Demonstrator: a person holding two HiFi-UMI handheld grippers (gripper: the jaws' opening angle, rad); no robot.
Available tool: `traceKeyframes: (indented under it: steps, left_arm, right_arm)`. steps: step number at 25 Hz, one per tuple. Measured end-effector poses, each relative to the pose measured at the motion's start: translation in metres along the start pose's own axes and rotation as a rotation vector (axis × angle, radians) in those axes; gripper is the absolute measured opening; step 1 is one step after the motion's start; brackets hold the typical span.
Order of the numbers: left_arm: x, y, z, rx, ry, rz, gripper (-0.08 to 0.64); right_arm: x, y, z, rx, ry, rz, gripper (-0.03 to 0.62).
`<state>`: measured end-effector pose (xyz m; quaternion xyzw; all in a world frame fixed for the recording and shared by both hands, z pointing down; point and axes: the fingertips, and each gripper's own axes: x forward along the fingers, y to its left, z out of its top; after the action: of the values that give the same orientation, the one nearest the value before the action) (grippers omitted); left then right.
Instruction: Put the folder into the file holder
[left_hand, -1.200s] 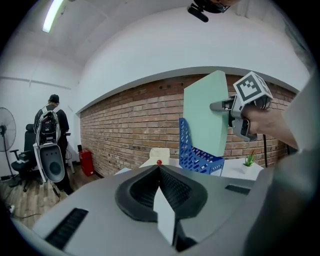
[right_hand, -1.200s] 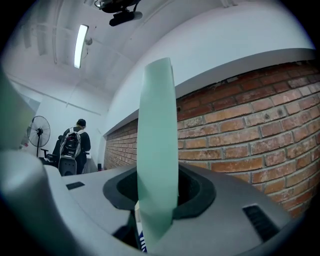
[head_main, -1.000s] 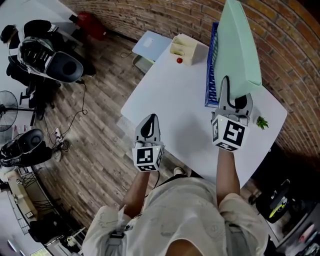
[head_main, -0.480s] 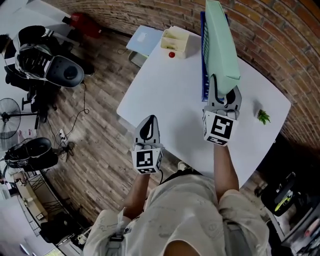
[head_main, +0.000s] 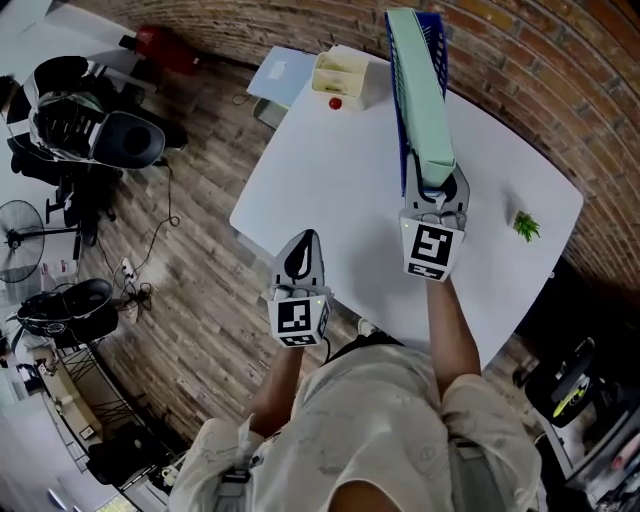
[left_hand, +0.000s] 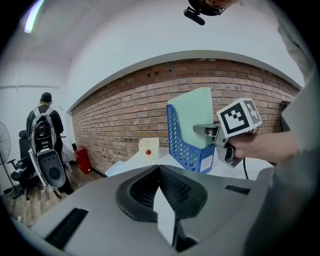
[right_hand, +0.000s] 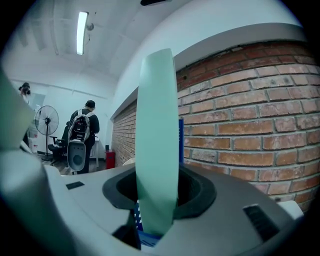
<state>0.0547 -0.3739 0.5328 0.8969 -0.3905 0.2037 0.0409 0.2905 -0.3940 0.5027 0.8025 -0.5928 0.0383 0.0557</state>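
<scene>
Two grippers: the right gripper (head_main: 432, 190) clamps the green folder (head_main: 418, 100), standing in the blue file holder (left_hand: 187, 145) on the white desk (head_main: 330, 190); the left gripper (head_main: 300, 250) hangs closed, empty.

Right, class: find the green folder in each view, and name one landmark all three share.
Head view: folder top centre, ahead of the right tool.
Left gripper view: folder right of centre.
Right gripper view: folder dead centre, between the jaws.
Shared landmark: brick wall.

Brick wall (head_main: 560, 70), wood floor (head_main: 195, 245), possibly office chairs (head_main: 100, 125)
</scene>
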Motion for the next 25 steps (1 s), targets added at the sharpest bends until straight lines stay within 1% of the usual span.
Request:
traceKeyframes:
  steps: [9, 16, 19, 25]
  left_arm:
    - [-0.002, -0.010, -0.004, -0.011, 0.002, 0.006, 0.014]
    - [-0.008, -0.010, -0.005, -0.012, 0.007, 0.012, 0.014]
    - [-0.009, -0.009, -0.004, -0.012, 0.003, 0.013, 0.014]
    - [-0.013, -0.005, -0.003, -0.021, -0.011, 0.013, 0.014]
  right_arm:
    - [-0.001, -0.001, -0.002, -0.006, -0.006, 0.012, 0.167]
    - [-0.001, -0.001, -0.002, -0.007, -0.014, 0.013, 0.170]
    - [-0.001, -0.002, -0.002, -0.007, -0.012, 0.006, 0.179]
    - [0.000, -0.007, -0.002, 0.012, 0.018, 0.013, 0.222]
